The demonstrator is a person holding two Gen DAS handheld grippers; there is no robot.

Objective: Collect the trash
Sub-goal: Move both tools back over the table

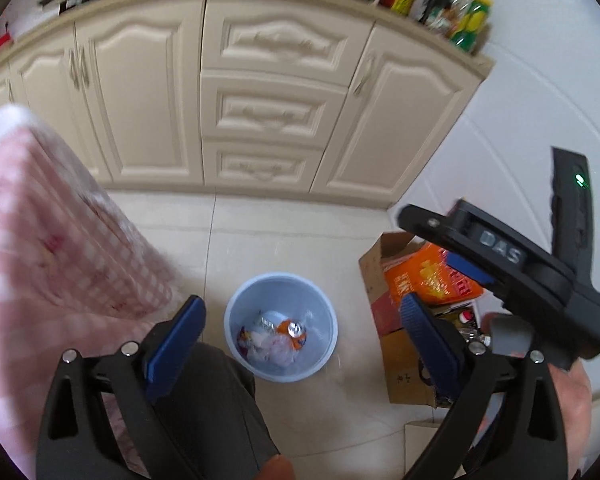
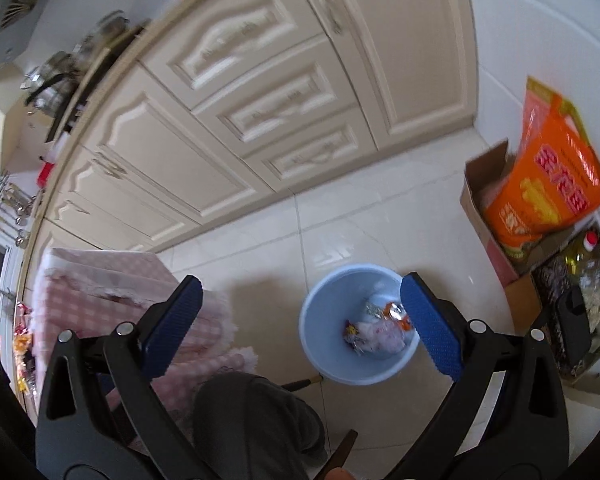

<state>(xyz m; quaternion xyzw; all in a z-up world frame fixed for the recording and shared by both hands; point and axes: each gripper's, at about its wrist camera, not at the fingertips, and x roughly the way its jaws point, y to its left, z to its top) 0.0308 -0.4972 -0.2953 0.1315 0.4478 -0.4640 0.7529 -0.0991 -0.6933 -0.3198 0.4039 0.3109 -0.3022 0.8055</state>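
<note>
1. Your left gripper [image 1: 302, 340] points down toward the floor. Its blue-padded fingers [image 1: 176, 340] stand wide apart with nothing between them.
2. Your right gripper [image 2: 300, 328] also points down at the floor. Its fingers [image 2: 430, 324] are spread wide and hold nothing. In the left wrist view the right gripper appears at the right edge as a black body with a green light, above the cardboard box [image 1: 396, 344].
3. The pale blue bin [image 1: 281, 326] stands upright on the light tiled floor [image 1: 292, 232], in front of the cream cabinets [image 1: 260, 92]. In both views it sits below and between the finger tips, well apart from them.
4. The trash [image 1: 278, 338] lies inside the bin, at the bottom: crumpled white and pinkish wrappers, an orange packet and a piece of silver foil. The individual pieces are too small to tell apart further.
5. The table [image 2: 100, 280], covered in a pink-and-white checked cloth, stands left of the bin. A few small coloured items lie near its far-left edge in the right wrist view; they are too blurred to identify.
6. The cardboard box stands right of the bin against the white wall. An orange bag [image 2: 548, 188] with red lettering leans out of it, and a bottle with a red cap [image 2: 590, 242] lies just beside it.
7. A leg in dark grey trousers [image 2: 252, 424] shows at the lower edge of both views, near the bin.
8. Bottles and packets stand on the countertop above the cabinets [image 1: 460, 8]; a kettle [image 2: 52, 84] is visible there in the right wrist view.
</note>
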